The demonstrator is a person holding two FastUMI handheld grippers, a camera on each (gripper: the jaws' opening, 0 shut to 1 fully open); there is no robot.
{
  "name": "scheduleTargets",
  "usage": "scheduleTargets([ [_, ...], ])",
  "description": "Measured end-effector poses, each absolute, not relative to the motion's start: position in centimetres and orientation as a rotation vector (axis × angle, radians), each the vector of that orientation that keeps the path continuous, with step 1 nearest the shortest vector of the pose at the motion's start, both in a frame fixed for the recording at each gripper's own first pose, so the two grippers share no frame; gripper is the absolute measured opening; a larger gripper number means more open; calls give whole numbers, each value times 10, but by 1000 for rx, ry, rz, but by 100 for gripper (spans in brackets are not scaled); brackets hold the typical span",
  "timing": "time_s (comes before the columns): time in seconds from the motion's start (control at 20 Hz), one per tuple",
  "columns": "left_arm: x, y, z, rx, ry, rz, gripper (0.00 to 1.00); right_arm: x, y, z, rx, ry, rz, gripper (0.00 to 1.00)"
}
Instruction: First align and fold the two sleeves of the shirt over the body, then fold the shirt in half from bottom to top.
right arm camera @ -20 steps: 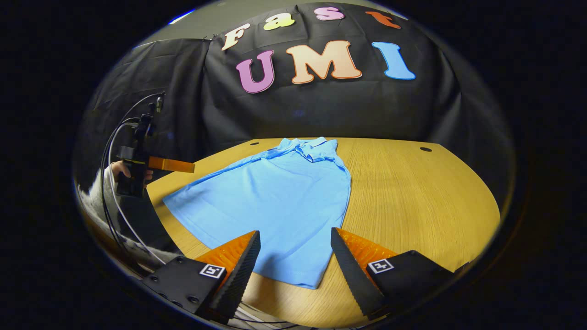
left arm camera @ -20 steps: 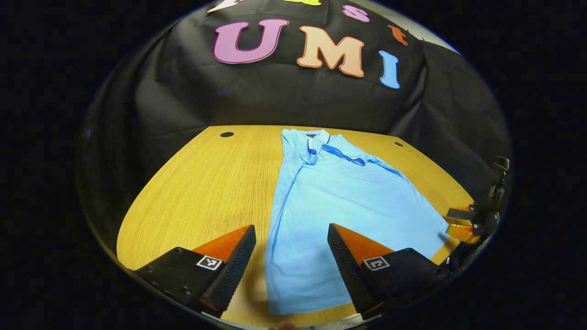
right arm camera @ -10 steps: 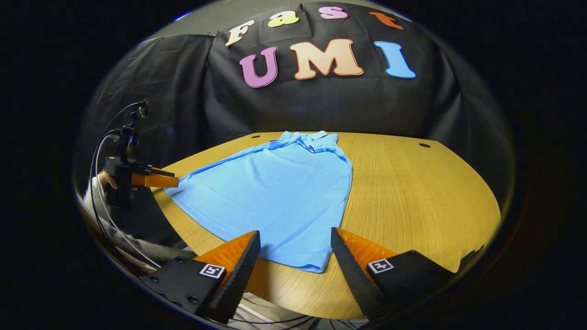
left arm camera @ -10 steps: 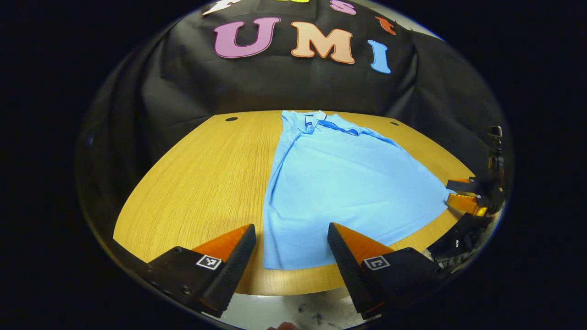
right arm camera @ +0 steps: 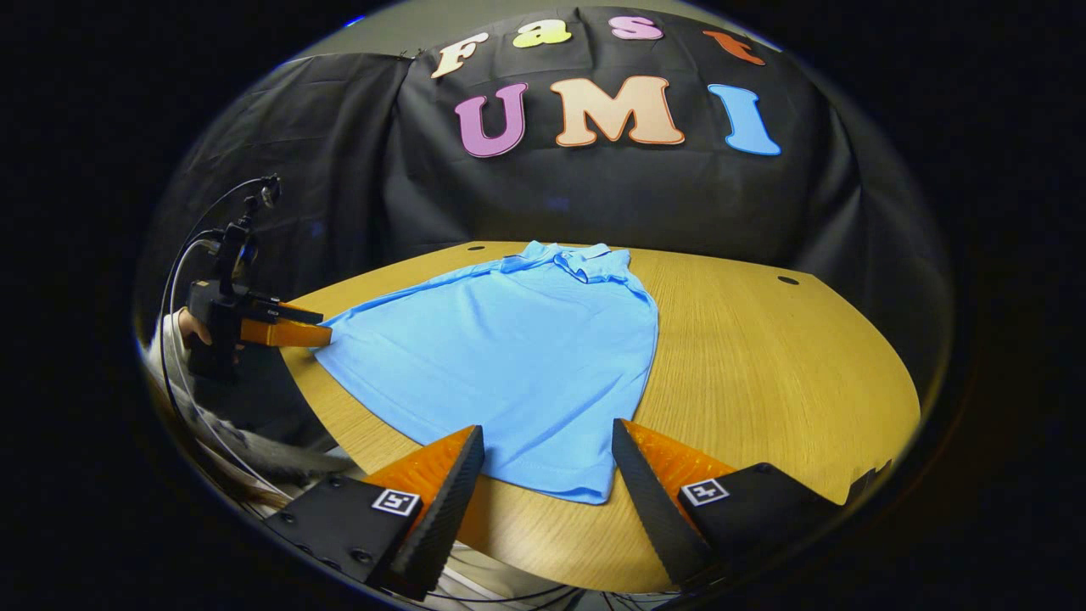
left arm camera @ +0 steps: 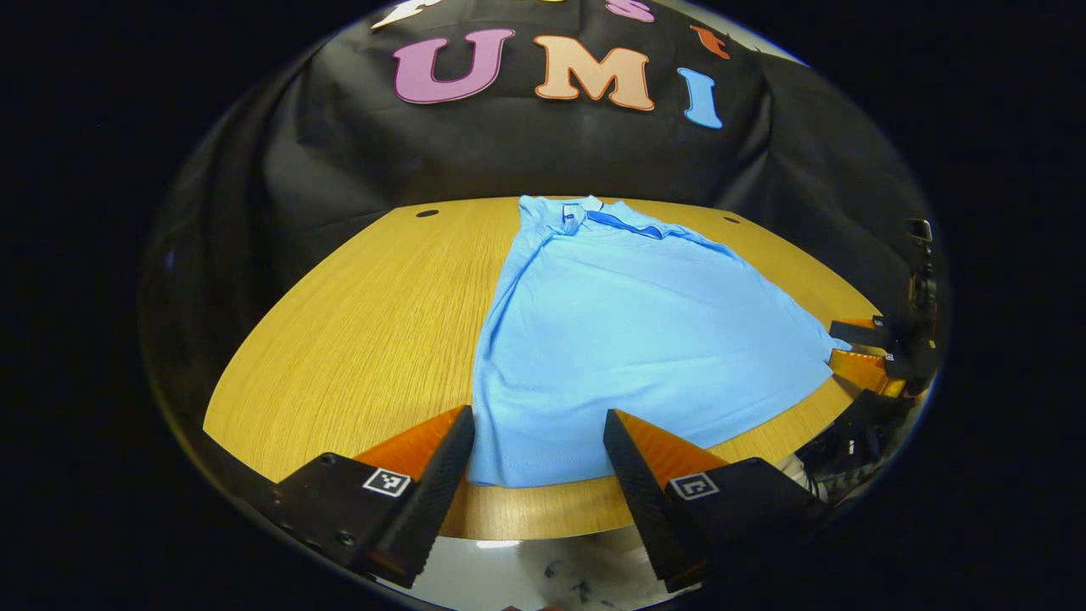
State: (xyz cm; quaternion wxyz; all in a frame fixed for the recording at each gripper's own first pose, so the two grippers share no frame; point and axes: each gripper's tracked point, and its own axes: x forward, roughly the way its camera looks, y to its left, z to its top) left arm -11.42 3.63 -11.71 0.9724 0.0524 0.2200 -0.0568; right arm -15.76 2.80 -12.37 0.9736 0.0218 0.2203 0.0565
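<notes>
Two grippers, both spread wide, nothing held. I see the left gripper (left arm camera: 536,458) at the bottom of the left gripper view, fingers straddling the near-left hem corner of the shirt (left arm camera: 628,339). Same gripper sits at the left edge of the right gripper view, held by a hand (right arm camera: 176,327). Right gripper (right arm camera: 547,471) at the bottom of its own view brackets the near-right hem corner; I also see it at the right edge of the left gripper view. Shirt lies flat on the table (left arm camera: 365,339), centre frame, long axis running away from me: collar (left arm camera: 585,214) at the top, hem at the bottom.
</notes>
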Motion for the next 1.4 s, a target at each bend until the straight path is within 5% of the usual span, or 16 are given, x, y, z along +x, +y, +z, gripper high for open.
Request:
scheduleTargets([
  [0.15,-116,30,-118,105,426,-123,91,-156,30,-124,55,441,114,93],
  [0.25,-113,21,-118,103,401,-153,74,-156,36,-124,54,434,129,83],
  [0.3,-111,19,-117,93,392,-162,55,-155,38,-124,51,434,129,73],
  [0.45,-108,12,-118,56,367,-187,21,-156,51,-125,66,430,164,50],
  [0.5,-109,12,-117,52,361,-188,5,-155,54,-125,73,433,173,34],
  [0.6,-109,12,-116,33,350,-186,2,-157,55,-123,82,437,171,12],
  [0.8,-109,13,-116,30,356,-180,0,-154,56,-123,91,444,172,3],
  [1.4,-77,6,-57,24,298,-225,0,-108,39,-89,125,402,129,2],
])
